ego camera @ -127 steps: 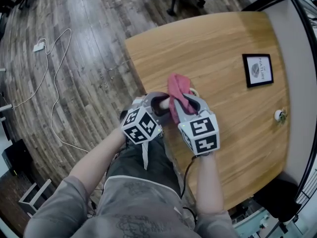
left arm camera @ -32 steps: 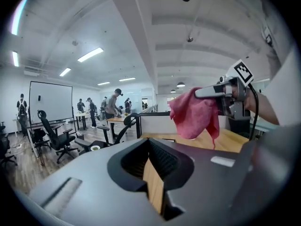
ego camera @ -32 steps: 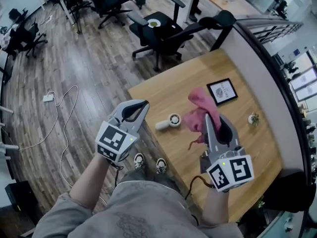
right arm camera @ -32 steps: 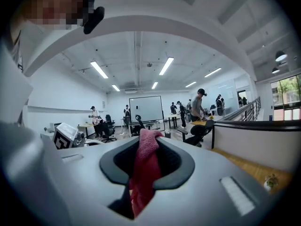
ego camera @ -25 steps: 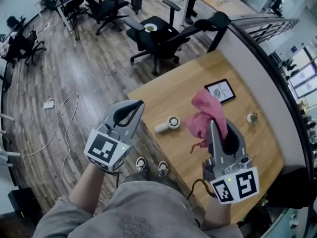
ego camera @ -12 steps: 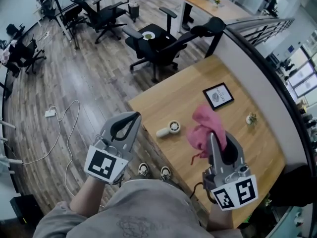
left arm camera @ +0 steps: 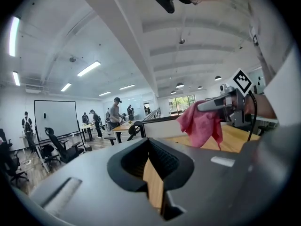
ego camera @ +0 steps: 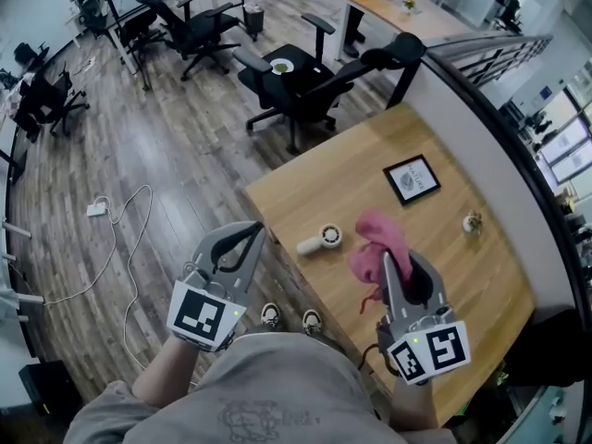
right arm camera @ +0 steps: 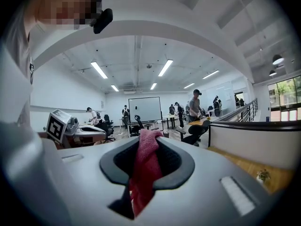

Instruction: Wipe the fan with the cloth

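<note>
A small white handheld fan [ego camera: 321, 240] lies on the wooden table [ego camera: 314, 169], near its front edge. A pink cloth [ego camera: 377, 248] hangs bunched from my right gripper [ego camera: 388, 265], which is shut on it above the table, to the right of the fan. The right gripper view shows the cloth [right arm camera: 146, 166] pinched between the jaws. My left gripper [ego camera: 252, 232] is shut and empty, held over the floor to the left of the table's edge and the fan. Seen from the left gripper view, the cloth [left arm camera: 200, 125] dangles from the right gripper [left arm camera: 221, 105].
A framed picture [ego camera: 412, 178] and a small ornament [ego camera: 473, 221] sit on the far part of the table. A partition wall runs along the table's right side. Black office chairs [ego camera: 296, 67] stand beyond it, and a cable [ego camera: 120, 220] trails on the wooden floor.
Five seconds ago both grippers were bunched together with the cloth over the table edge; now they are apart and the fan lies alone. Over the last second the right gripper sank a little with the cloth.
</note>
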